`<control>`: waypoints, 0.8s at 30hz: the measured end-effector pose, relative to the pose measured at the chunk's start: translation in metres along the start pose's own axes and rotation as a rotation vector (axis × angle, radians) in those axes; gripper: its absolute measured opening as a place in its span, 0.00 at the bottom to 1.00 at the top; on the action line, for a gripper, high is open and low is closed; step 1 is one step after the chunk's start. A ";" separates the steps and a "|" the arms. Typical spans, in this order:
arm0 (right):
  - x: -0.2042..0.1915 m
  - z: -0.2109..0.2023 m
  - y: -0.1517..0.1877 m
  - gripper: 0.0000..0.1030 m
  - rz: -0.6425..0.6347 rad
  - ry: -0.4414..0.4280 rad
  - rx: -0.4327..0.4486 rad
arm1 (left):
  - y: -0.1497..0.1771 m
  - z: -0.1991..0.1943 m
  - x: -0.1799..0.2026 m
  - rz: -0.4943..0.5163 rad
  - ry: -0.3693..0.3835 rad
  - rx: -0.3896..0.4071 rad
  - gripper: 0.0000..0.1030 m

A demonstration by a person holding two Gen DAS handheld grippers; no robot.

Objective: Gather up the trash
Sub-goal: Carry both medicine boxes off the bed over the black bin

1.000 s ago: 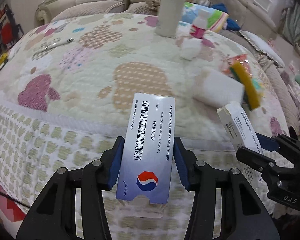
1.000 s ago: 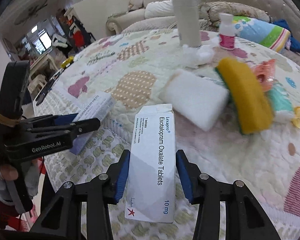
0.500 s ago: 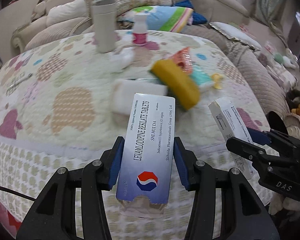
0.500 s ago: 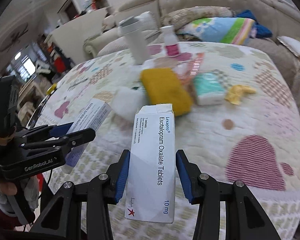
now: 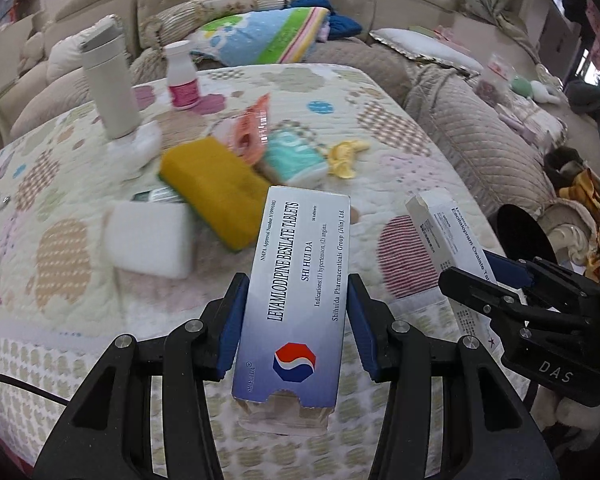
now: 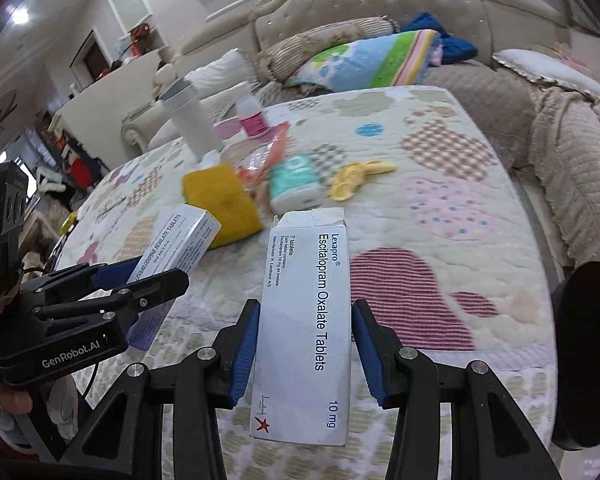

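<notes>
My left gripper point(image 5: 296, 284) is shut on a silver-blue Levamlodipine tablet box point(image 5: 300, 280), held upright above the near edge of the quilted table point(image 5: 400, 132). Close on its right, my right gripper point(image 6: 306, 308) is shut on a white Lexapro tablet box point(image 6: 306, 320) with a torn top flap. Each wrist view also shows the other gripper with its box: the white box point(image 5: 436, 232) at the right, the silver box point(image 6: 180, 236) at the left. Both boxes hang in the air, clear of the quilt.
On the quilt lie a yellow sponge point(image 5: 212, 188), a white foam block point(image 5: 148, 240), a teal tissue pack point(image 5: 296, 156), an orange wrapper point(image 5: 254, 128) and a yellow crumpled scrap point(image 5: 346, 156). A white flask point(image 5: 108, 84) and a pink-labelled bottle point(image 5: 182, 76) stand behind. A dark round object point(image 6: 588, 352) sits off the table's right.
Both grippers have swept to the right along the table's near edge, each still holding its box. The flask and sponges have slid leftward in view, and the dark round object has appeared.
</notes>
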State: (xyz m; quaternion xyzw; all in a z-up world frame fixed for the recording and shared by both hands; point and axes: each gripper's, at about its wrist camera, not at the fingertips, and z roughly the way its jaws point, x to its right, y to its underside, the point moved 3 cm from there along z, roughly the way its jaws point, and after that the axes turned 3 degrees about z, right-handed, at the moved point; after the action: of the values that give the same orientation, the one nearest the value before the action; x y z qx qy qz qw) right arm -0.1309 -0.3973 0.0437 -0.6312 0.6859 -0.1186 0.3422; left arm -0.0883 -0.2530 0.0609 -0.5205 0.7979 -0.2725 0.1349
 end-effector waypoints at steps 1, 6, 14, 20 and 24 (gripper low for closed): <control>0.004 -0.002 0.000 0.43 0.004 0.006 0.005 | -0.002 0.001 0.005 0.006 0.005 -0.001 0.45; 0.029 -0.015 -0.001 0.43 0.042 0.034 0.028 | -0.012 0.008 0.028 0.034 0.035 -0.001 0.45; 0.068 -0.033 0.001 0.43 0.101 0.086 0.053 | -0.023 0.018 0.069 0.082 0.077 0.001 0.45; 0.097 -0.047 0.003 0.43 0.150 0.121 0.067 | -0.033 0.027 0.099 0.113 0.113 -0.008 0.45; 0.117 -0.055 0.005 0.43 0.183 0.145 0.075 | -0.041 0.031 0.121 0.146 0.131 -0.005 0.45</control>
State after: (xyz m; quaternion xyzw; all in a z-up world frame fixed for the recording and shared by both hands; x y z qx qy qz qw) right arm -0.1657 -0.5224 0.0436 -0.5425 0.7587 -0.1575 0.3244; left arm -0.0931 -0.3844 0.0670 -0.4425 0.8414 -0.2933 0.1007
